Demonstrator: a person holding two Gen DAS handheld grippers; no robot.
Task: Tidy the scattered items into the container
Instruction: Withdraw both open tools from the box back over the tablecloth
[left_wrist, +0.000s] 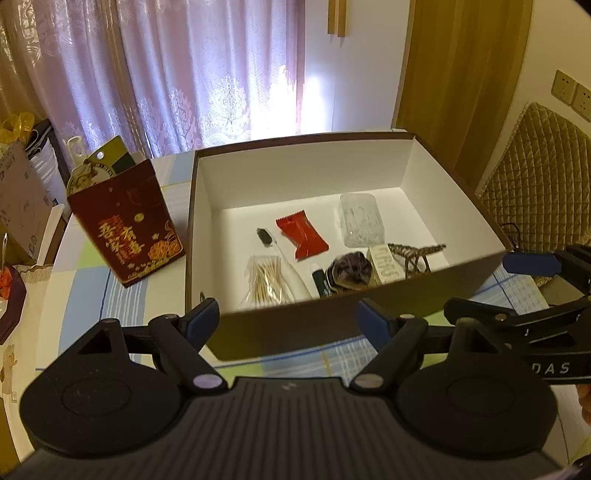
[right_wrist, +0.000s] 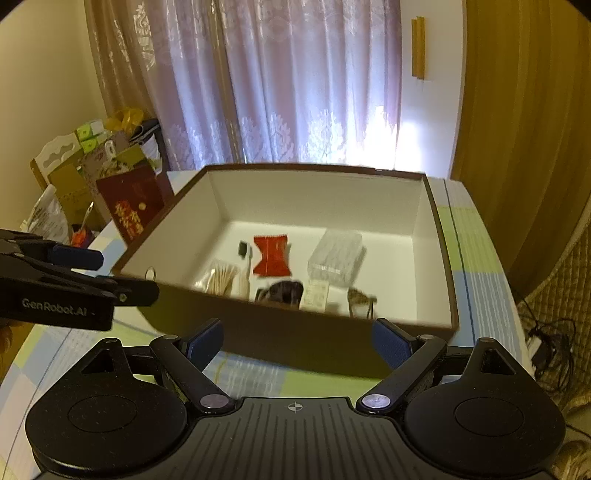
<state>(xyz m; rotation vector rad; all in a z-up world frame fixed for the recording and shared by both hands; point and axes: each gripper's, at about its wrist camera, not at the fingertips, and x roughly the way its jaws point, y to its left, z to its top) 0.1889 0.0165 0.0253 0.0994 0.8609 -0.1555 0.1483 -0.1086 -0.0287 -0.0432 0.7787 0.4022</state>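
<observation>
Nearest, the left gripper (left_wrist: 286, 319) and the right gripper (right_wrist: 297, 341) both have their fingers wide apart and hold nothing, just before the box (left_wrist: 406, 177). Inside it already lie cotton swabs (left_wrist: 267, 280), a red sachet (left_wrist: 301, 236), a clear case (left_wrist: 362, 219) and other small things. No loose item shows on the checked worktop (left_wrist: 88, 266), so the task seems almost done. Beyond stand a red gift bag (left_wrist: 129, 229) and pale curtains (left_wrist: 184, 74).
</observation>
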